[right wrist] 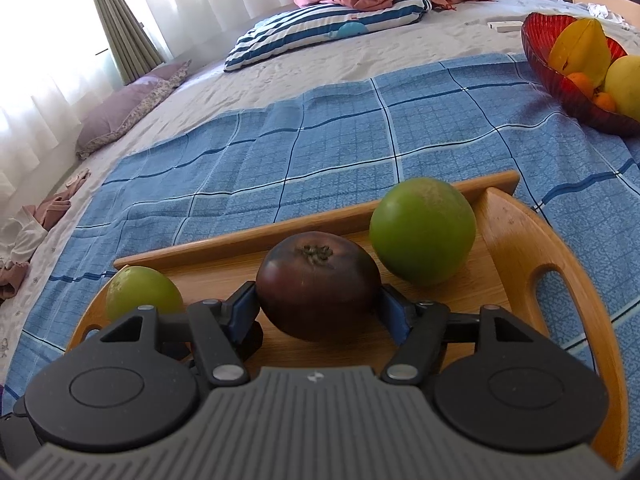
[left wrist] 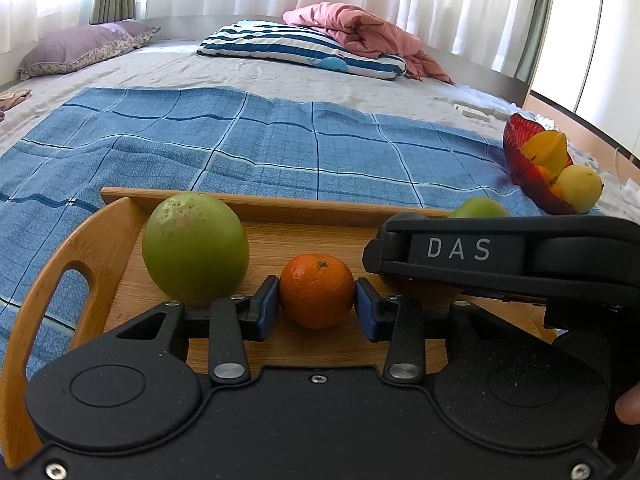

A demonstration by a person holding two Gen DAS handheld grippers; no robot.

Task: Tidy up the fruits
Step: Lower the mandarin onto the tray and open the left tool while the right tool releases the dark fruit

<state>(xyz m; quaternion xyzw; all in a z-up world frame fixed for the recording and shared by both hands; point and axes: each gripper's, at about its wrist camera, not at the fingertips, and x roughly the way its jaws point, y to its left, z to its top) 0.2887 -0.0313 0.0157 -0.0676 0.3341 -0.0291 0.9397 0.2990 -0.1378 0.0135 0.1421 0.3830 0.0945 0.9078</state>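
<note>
A small orange (left wrist: pixel 316 290) rests on the wooden tray (left wrist: pixel 280 208), and my left gripper (left wrist: pixel 316 300) is shut on it, one blue pad against each side. A large green fruit (left wrist: pixel 196 248) stands to its left. The black housing marked DAS (left wrist: pixel 480 252), part of the other gripper, crosses the right side. In the right wrist view a dark purple fruit (right wrist: pixel 318 284) sits on the tray (right wrist: pixel 508 240) between the pads of my right gripper (right wrist: pixel 318 304), which stands open close beside it. Green fruits lie at the back right (right wrist: pixel 422 232) and the left (right wrist: pixel 142 292).
The tray lies on a blue checked cloth (left wrist: pixel 240 140) spread over a bed. A red glass bowl (right wrist: pixel 536 40) at the right holds a starfruit (right wrist: pixel 580 48), a yellow fruit (left wrist: pixel 580 192) and small oranges. Pillows and a pink blanket (left wrist: pixel 360 36) lie beyond.
</note>
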